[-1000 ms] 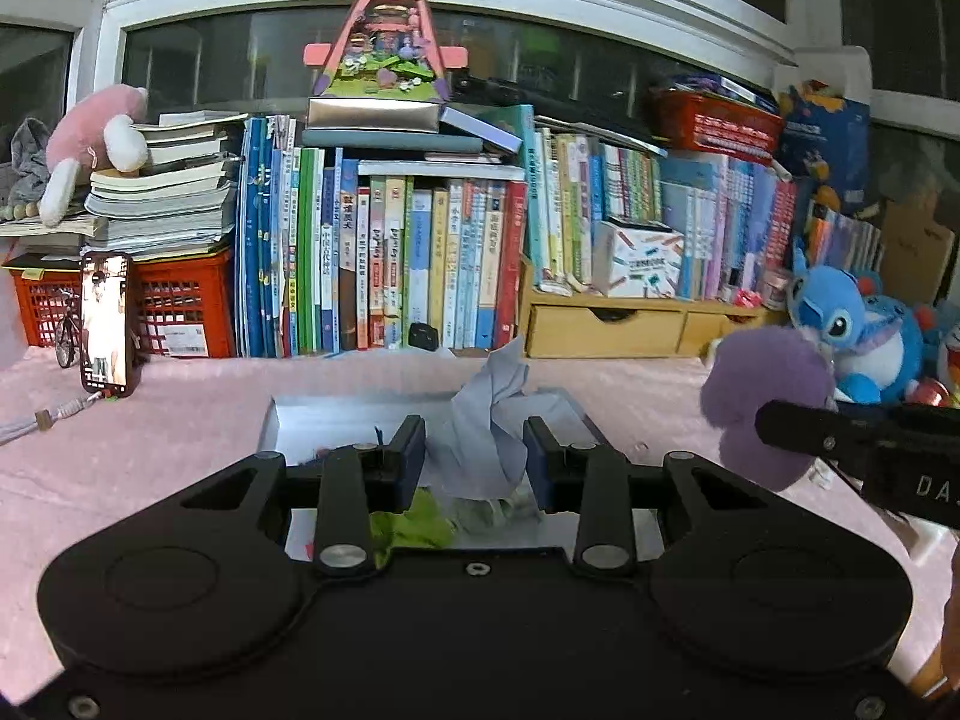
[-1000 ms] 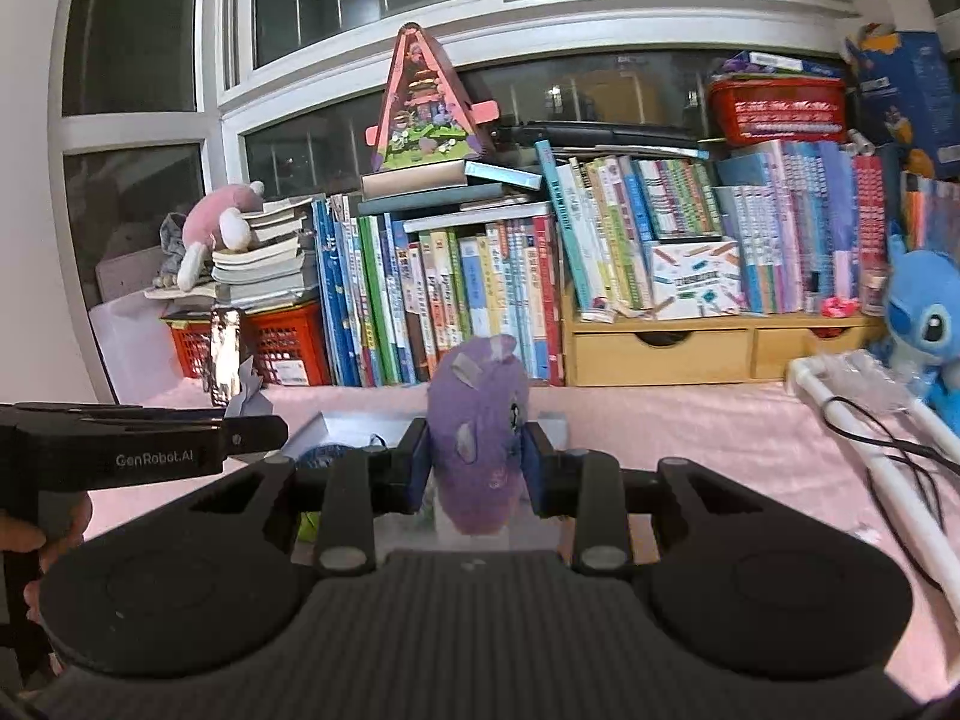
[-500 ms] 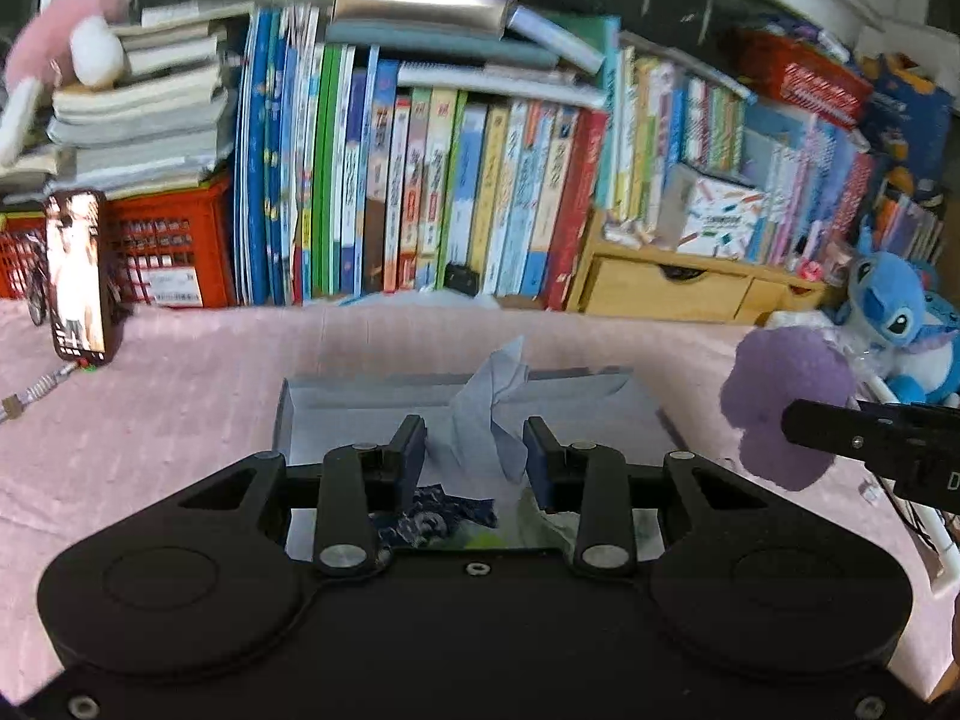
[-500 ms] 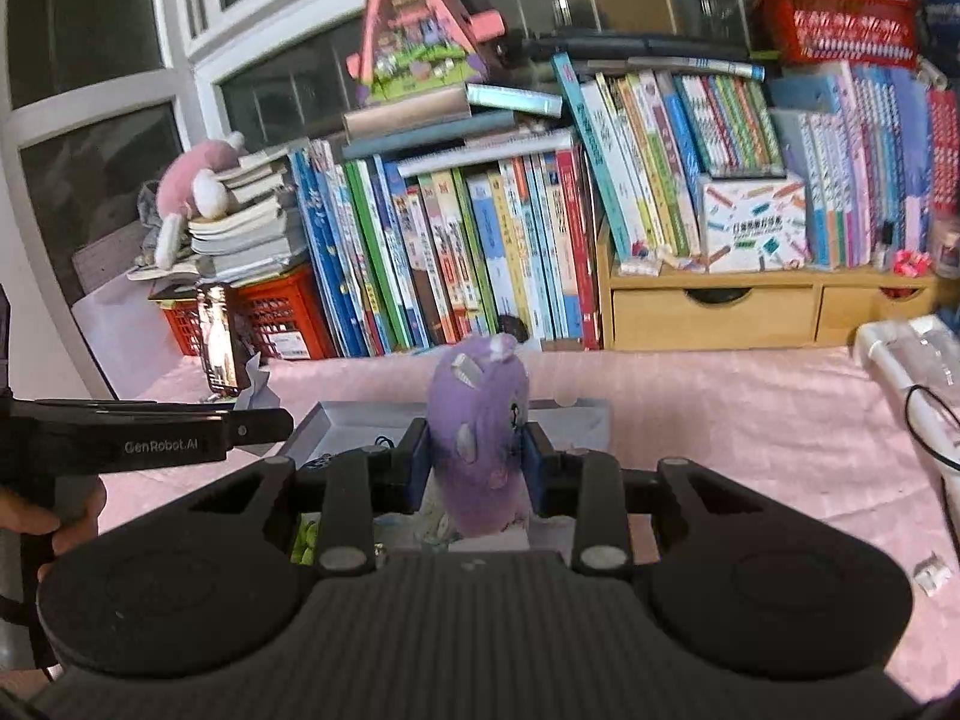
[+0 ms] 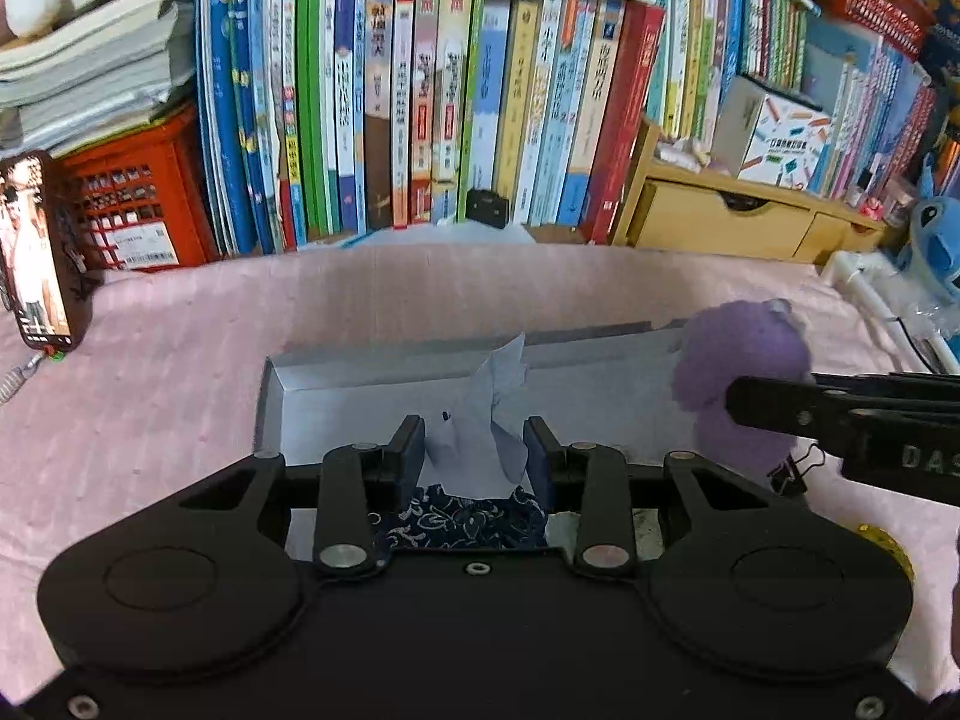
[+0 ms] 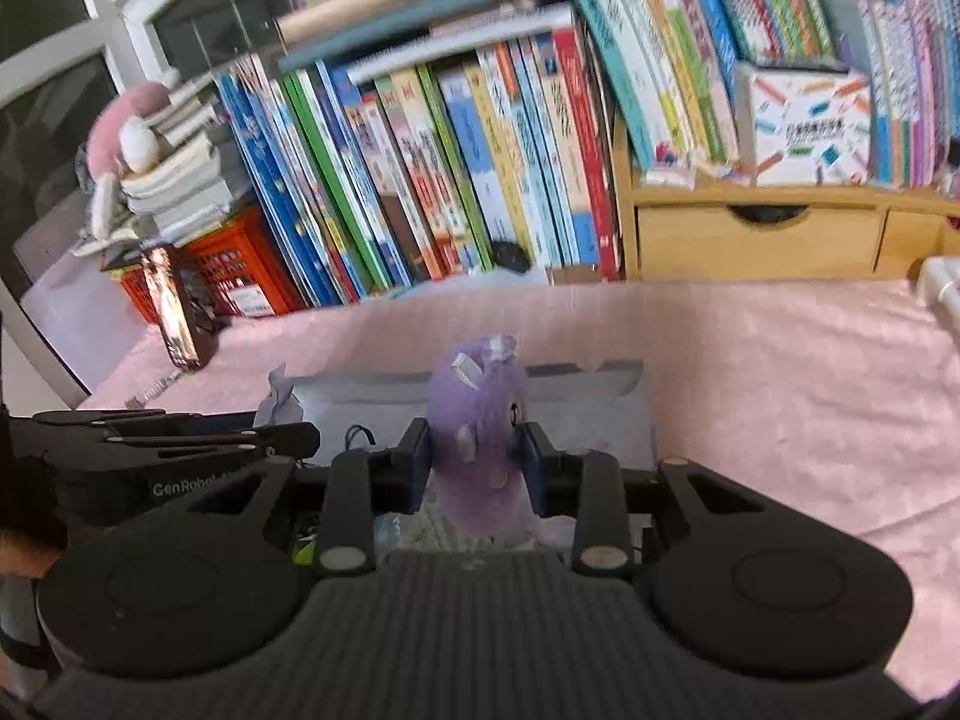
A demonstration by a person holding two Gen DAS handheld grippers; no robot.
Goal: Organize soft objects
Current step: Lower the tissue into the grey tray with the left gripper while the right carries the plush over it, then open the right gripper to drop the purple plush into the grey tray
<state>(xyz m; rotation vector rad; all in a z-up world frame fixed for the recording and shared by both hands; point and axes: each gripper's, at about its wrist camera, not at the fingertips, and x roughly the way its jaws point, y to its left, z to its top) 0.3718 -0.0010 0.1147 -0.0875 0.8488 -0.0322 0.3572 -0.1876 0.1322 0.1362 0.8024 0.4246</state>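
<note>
Both grippers hovered over the same shallow grey box (image 5: 372, 378), each already loaded; the left gripper (image 5: 474, 450) had its jaws drawn close on a crumpled pale-blue cloth (image 5: 480, 414), whose loose corner stood up above and ahead of the fingertips, while the right gripper (image 6: 477, 456) was clamped as tightly as it goes around a purple plush toy (image 6: 480, 426), the toy's long axis running upright between the pads with its head poking above them; the box lay directly ahead of and below each gripper on the pink-covered bench (image 6: 780, 372), its long side running across both views; a dark patterned fabric (image 5: 462, 519) already lay in the box just under the left gripper's jaws; seen from the left wrist, the right gripper sat to the right with the plush toy over the box's right end, so each hand seemed about equally near its own drop spot; a release downward looked like the next call.
</note>
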